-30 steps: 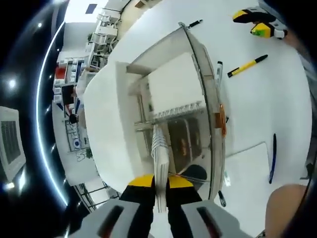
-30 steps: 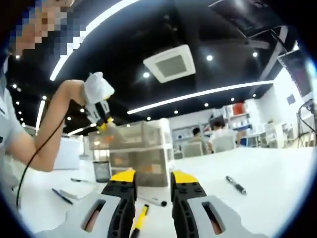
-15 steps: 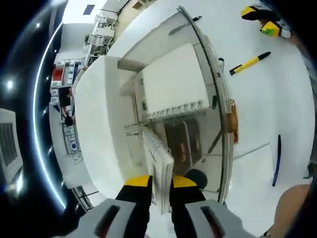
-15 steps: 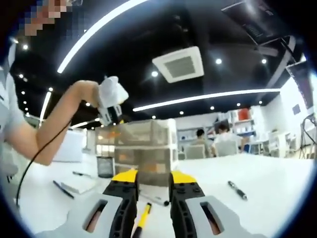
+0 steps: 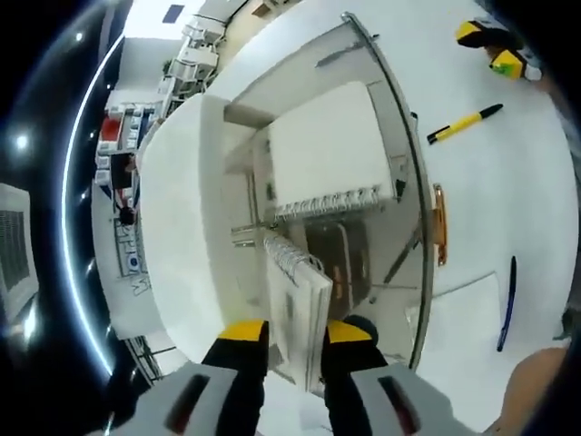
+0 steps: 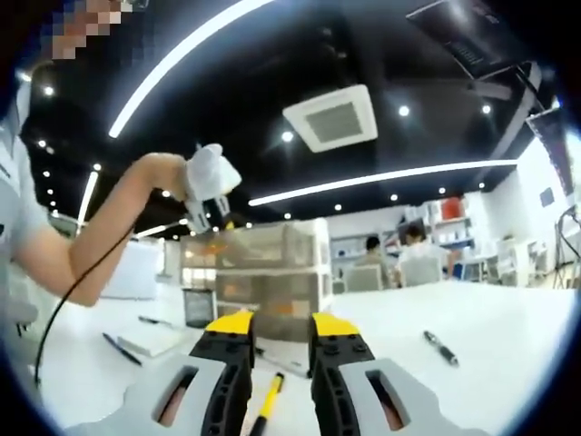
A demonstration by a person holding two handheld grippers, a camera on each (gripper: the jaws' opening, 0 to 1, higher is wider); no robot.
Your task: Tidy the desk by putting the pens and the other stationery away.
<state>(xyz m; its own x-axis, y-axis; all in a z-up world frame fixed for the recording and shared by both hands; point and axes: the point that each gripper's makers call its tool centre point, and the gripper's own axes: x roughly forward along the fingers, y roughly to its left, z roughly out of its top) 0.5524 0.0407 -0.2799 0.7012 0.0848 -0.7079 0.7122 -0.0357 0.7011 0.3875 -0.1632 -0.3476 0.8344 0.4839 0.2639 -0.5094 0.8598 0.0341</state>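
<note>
While the left gripper (image 5: 295, 338) points down into the open top of a clear plastic drawer unit (image 5: 399, 154), its jaws are clamped on a spiral notebook (image 5: 298, 309) — held on edge, its wire binding toward a second white notebook (image 5: 325, 150) already lying inside. Around the unit on the white desk (image 5: 508, 200) lie a yellow pen (image 5: 465, 123) and a dark blue pen (image 5: 507, 304), well apart. Seen in the right gripper view, the right gripper (image 6: 280, 329) hangs low over the desk with its jaws a little apart and nothing between them; a yellow pen (image 6: 266, 411) lies just below them, a black pen (image 6: 441, 347) off to the side, and the drawer unit (image 6: 259, 282) stands beyond, the left gripper (image 6: 210, 188) above it.
</note>
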